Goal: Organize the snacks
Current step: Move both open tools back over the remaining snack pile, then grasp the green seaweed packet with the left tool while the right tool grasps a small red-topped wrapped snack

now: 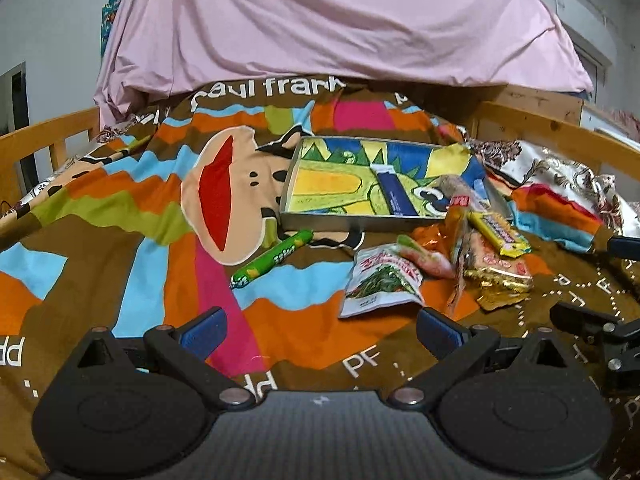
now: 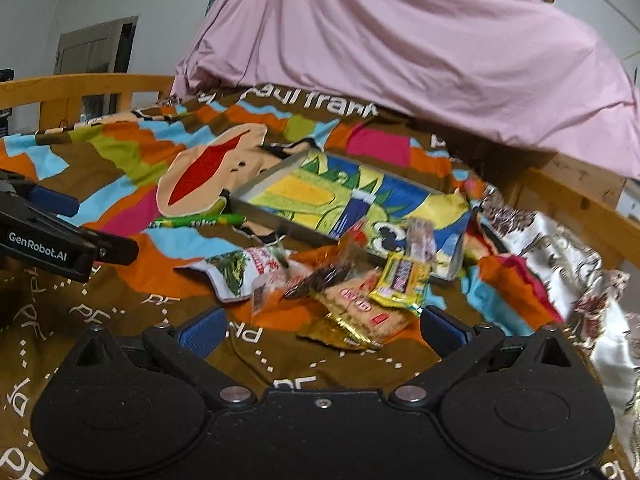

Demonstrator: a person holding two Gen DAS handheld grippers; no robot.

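Observation:
A metal tray (image 1: 320,222) (image 2: 264,216) with a bright cartoon bottom lies on the bedspread; a dark blue packet (image 1: 394,192) (image 2: 354,210) rests inside it. In front of the tray sits a pile of snacks: a white pouch with green leaves (image 1: 380,284) (image 2: 240,276), a yellow bar (image 1: 498,234) (image 2: 402,280), an orange-gold cracker pack (image 1: 500,276) (image 2: 360,308). A green sausage stick (image 1: 272,258) (image 2: 200,221) lies apart to the left. My left gripper (image 1: 320,330) is open, short of the pouch. My right gripper (image 2: 322,330) is open, just short of the cracker pack.
A patterned brown bedspread (image 1: 120,208) covers the bed. A pink sheet (image 1: 320,20) hangs over something at the back. Wooden bed rails (image 1: 44,140) (image 2: 580,204) run along both sides. A floral cloth (image 2: 560,252) is bunched at the right.

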